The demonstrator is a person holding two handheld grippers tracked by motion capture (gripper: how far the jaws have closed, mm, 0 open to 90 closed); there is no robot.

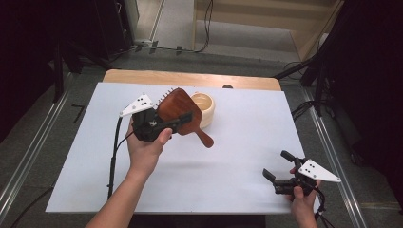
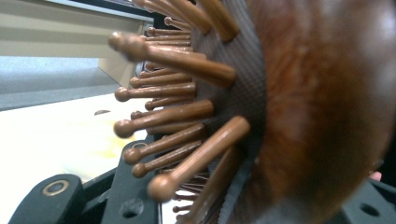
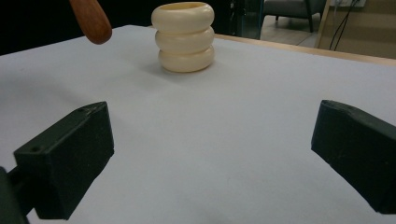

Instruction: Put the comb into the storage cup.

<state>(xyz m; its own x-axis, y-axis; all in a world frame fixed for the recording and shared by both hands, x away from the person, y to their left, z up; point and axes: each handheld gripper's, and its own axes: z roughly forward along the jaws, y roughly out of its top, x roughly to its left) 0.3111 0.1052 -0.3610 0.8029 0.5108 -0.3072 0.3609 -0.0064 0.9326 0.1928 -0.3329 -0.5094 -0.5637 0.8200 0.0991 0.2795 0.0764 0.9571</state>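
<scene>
Two black jaws of the left gripper [image 1: 177,120] are clamped on the head of a reddish-brown wooden paddle hairbrush [image 1: 177,110], which is held lifted above the white table sheet [image 1: 237,156]. In the left gripper view the brush's rounded wooden pins [image 2: 173,116] are seen pointing away from the polished back, with the dark cushion between them. From the high view the brush's long axis is seen running from the head, up and left at the jaws, down and right to the tapered handle [image 1: 205,138], whose tip hangs free over the sheet.

Just beyond the brush head a cream-coloured holder shaped like three stacked rings [image 1: 204,108] is seen standing upright on the sheet, its mouth open to the top. It is judged that the coming move turns on this: the holder lies close behind and to the right of the held brush, so the handle end would have to be swung round and tipped downward to be lined up over the opening.

The right gripper [image 1: 278,166] is held low near the front right edge of the sheet, its jaws spread wide with nothing between them, well apart from the holder; the left hand is much the nearer
</scene>
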